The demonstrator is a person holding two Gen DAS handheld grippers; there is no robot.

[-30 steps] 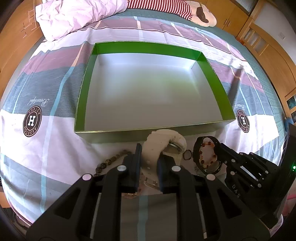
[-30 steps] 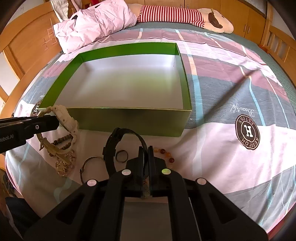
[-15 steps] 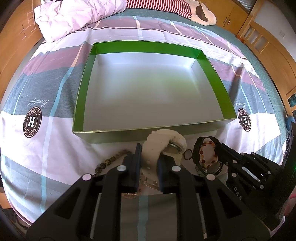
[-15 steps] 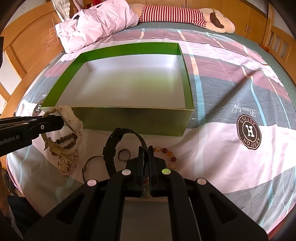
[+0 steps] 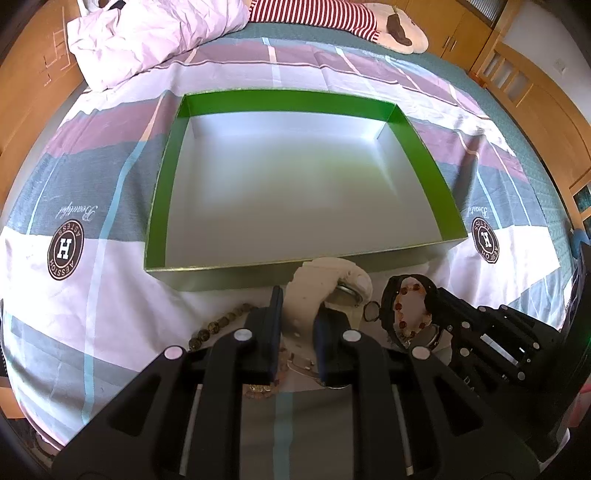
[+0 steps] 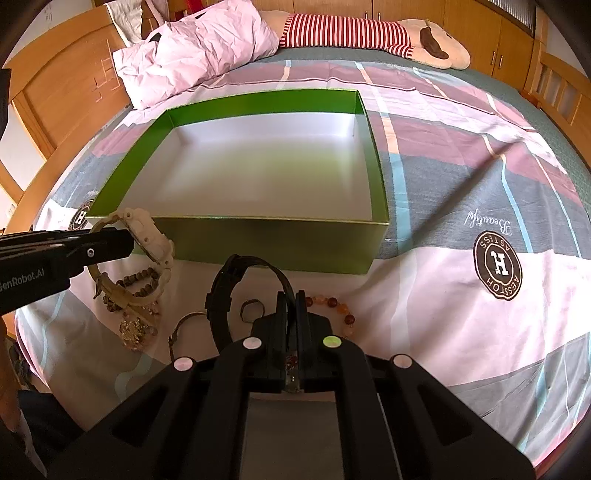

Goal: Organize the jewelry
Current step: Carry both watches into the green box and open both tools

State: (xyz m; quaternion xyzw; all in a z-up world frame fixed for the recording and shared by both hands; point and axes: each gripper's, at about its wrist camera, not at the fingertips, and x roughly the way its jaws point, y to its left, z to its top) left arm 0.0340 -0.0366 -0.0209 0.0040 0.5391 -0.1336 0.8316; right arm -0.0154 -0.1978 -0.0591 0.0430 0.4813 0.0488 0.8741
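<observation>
An open green box (image 5: 436, 192) with a white floor lies on the bed; it also shows in the right wrist view (image 6: 376, 236). My left gripper (image 5: 297, 306) is shut on the strap of a cream watch (image 5: 332, 277), held just before the box's near wall; the watch also shows in the right wrist view (image 6: 147, 232). My right gripper (image 6: 291, 306) is shut on the band of a black watch (image 6: 229, 280), lifted off the sheet. In the left wrist view the black watch (image 5: 393, 295) hangs from the right gripper's tips.
On the sheet lie a dark bead bracelet (image 6: 142, 280), a gold brooch (image 6: 133, 330), a thin bangle (image 6: 177, 328), a small ring (image 6: 249, 310) and an orange bead bracelet (image 6: 338, 306). A pink pillow (image 6: 195, 51) and striped plush (image 6: 347, 31) lie behind the box.
Both grippers have risen a little with their watches and edged toward the box. Their grips are unchanged.
</observation>
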